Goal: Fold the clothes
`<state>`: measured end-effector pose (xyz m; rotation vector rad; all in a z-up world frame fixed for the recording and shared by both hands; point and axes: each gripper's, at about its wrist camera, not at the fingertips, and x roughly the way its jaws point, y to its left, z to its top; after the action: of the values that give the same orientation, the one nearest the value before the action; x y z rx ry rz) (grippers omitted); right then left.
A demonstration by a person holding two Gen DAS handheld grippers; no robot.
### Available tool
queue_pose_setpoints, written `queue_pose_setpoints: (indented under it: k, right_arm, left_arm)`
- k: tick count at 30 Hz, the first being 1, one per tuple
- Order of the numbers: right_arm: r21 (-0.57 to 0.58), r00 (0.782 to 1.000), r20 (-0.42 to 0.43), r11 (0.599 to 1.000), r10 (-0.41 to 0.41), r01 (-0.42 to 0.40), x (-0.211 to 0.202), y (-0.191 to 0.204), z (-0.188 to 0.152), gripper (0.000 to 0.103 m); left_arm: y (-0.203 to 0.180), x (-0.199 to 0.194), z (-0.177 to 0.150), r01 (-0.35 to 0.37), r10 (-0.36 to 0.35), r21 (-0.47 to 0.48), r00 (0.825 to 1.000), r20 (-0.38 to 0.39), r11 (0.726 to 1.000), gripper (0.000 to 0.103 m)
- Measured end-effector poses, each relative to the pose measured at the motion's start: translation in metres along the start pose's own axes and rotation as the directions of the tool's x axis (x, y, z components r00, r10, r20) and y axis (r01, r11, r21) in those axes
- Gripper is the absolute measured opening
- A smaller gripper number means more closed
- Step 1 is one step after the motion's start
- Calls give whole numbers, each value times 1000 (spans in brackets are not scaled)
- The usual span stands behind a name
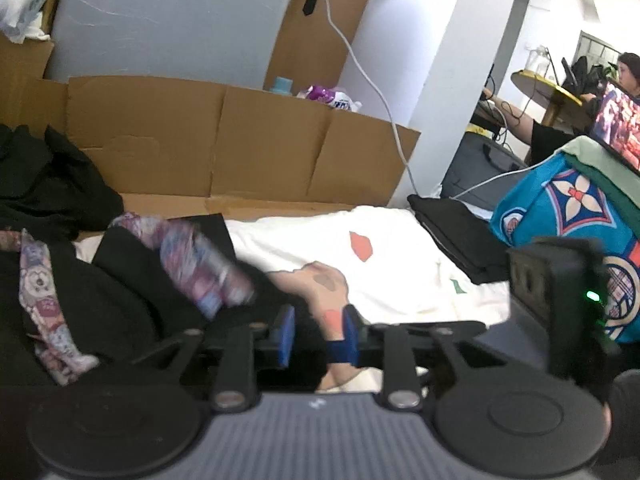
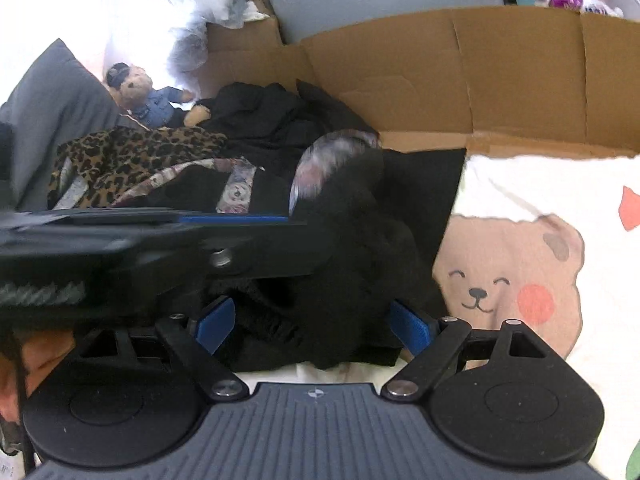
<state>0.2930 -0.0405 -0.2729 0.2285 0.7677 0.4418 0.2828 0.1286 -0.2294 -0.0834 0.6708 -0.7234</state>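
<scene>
A black garment with patterned pink-and-purple trim [image 1: 120,292] lies bunched on a white bear-print sheet [image 1: 400,264]. My left gripper [image 1: 318,334] has its blue pads close together, with black cloth and the sheet showing in the narrow gap; whether it pinches cloth is unclear. The same garment [image 2: 352,248] fills the middle of the right wrist view. My right gripper [image 2: 314,326] is open, its blue pads on either side of the black cloth. The left gripper's body [image 2: 160,240] crosses that view at the left, blurred.
Cardboard walls [image 1: 240,132] stand behind the bed. A pile of black clothes [image 1: 44,176] lies at the left, a folded black item [image 1: 460,236] and a blue patterned bag [image 1: 568,216] at the right. A leopard-print cloth [image 2: 132,152] and a teddy bear [image 2: 148,96] lie far left.
</scene>
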Motion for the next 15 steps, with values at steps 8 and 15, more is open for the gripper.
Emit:
queue_pose_setpoints:
  k: [8,15]
  right_arm:
    - [91,1000,-19,996,-1,2,4,-18,-4,88]
    - [165,1000,-9,986,18,-16,2,-25,0,88]
  left_arm:
    - [32,-26,-21,-113,114,-57,994,0,992,58]
    - [77,-55,-43,-276,275,-148,961,-28,950,60]
